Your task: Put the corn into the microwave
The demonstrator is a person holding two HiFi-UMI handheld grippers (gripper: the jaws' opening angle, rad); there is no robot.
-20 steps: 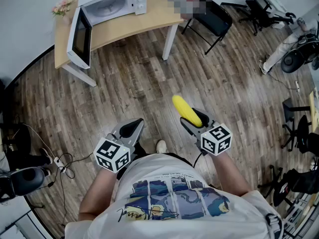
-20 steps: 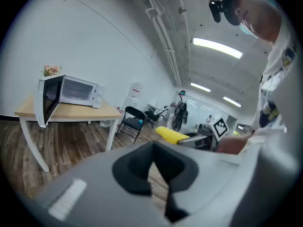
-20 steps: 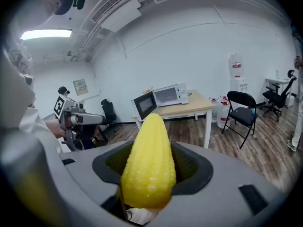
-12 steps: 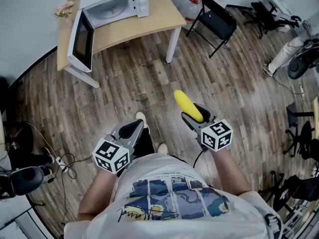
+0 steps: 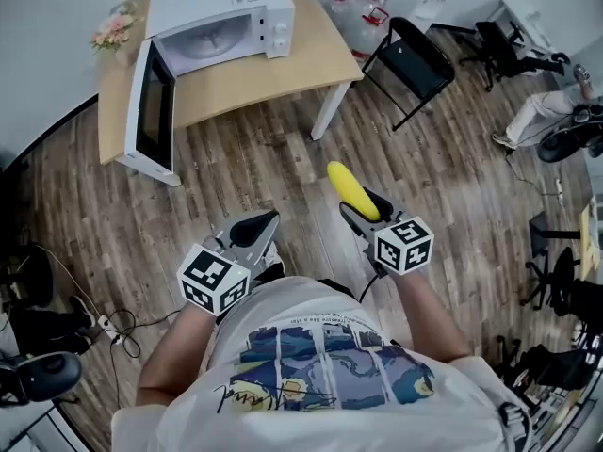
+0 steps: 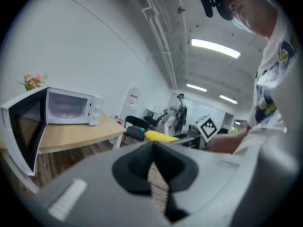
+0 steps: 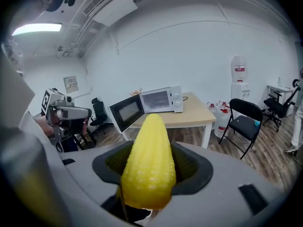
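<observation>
A yellow corn cob [image 5: 350, 189] [image 7: 149, 160] sticks out forward from my right gripper [image 5: 366, 213], whose jaws are shut on it. The cob is also seen small in the left gripper view [image 6: 161, 136]. My left gripper [image 5: 252, 229] is held beside it at waist height, its jaws closed together with nothing between them [image 6: 156, 183]. The white microwave [image 5: 217, 26] [image 7: 158, 100] [image 6: 61, 108] stands on a wooden table [image 5: 273, 64] ahead, its door [image 5: 153, 106] swung wide open to the left.
A black folding chair [image 5: 410, 64] stands right of the table, with water jugs [image 5: 353, 3] behind it. Pink flowers [image 5: 113, 31] sit on the table's far left corner. Cables and a headset [image 5: 42, 370] lie on the wood floor at left; office chairs crowd the right.
The table and microwave have come nearer and lower in the head view as the person walks toward them. Both grippers keep their pose, the corn still held.
</observation>
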